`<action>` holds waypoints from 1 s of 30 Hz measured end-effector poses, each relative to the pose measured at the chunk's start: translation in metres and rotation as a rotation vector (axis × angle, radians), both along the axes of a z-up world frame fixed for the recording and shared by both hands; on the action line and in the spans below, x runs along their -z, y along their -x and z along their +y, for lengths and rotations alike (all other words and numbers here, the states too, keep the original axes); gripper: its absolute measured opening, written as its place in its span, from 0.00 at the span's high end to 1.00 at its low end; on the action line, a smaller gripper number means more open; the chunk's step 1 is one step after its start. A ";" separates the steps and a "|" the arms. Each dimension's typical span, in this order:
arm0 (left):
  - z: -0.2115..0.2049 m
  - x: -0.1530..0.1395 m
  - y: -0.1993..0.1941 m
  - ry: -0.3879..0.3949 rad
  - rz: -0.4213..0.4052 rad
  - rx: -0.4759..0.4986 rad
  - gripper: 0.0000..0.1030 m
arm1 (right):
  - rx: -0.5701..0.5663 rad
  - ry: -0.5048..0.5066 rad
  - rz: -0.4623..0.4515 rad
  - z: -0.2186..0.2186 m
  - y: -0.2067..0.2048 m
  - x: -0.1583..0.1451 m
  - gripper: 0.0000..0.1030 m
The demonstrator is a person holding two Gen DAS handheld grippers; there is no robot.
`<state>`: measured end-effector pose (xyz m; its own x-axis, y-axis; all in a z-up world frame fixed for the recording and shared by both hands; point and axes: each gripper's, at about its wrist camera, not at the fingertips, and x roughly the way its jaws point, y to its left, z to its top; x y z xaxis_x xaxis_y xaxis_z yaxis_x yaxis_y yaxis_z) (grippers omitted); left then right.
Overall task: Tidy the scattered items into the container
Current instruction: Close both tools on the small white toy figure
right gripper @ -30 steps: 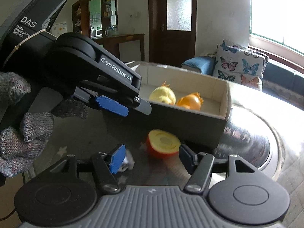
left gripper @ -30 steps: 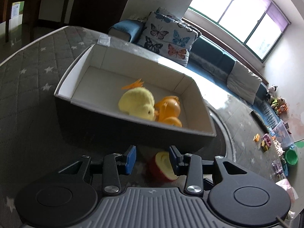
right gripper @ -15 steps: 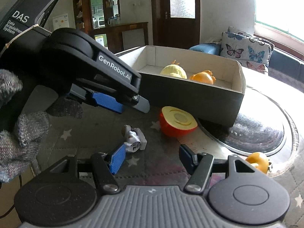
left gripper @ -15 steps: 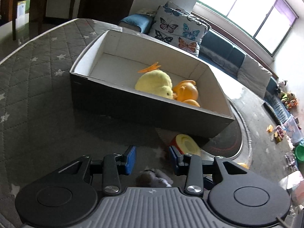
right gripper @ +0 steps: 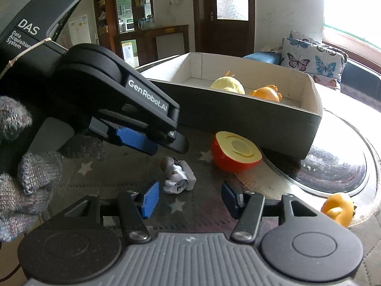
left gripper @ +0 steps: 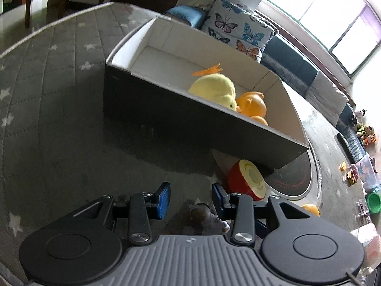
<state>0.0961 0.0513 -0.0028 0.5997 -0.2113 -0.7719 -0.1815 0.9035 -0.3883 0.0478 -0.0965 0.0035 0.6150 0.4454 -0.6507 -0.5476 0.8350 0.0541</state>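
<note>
The container is a dark box with a white inside, and it holds a yellow plush chick and an orange toy. A red half apple lies on the mat against the box's near wall. A small white figure lies on the mat. My left gripper hovers open just above the figure. My right gripper is closing, and the figure sits at its fingertips, close to the left pad, with no pad pressing on it.
A grey quilted mat with white stars covers the table. A round glass inset sits partly under the box's right end. A small orange toy lies at its rim. A gloved hand holds the left gripper.
Both grippers have sunk toward the mat. The half apple has slid from between the left fingers to their right, and the small figure now lies under them. The right jaws have narrowed.
</note>
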 end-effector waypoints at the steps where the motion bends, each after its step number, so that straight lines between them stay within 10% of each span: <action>1: 0.000 0.002 0.000 0.010 0.010 -0.006 0.61 | 0.001 0.000 0.001 0.000 -0.001 0.000 0.46; 30: 0.006 0.009 0.013 0.198 0.055 -0.092 0.63 | -0.014 0.003 0.015 0.009 -0.003 0.003 0.77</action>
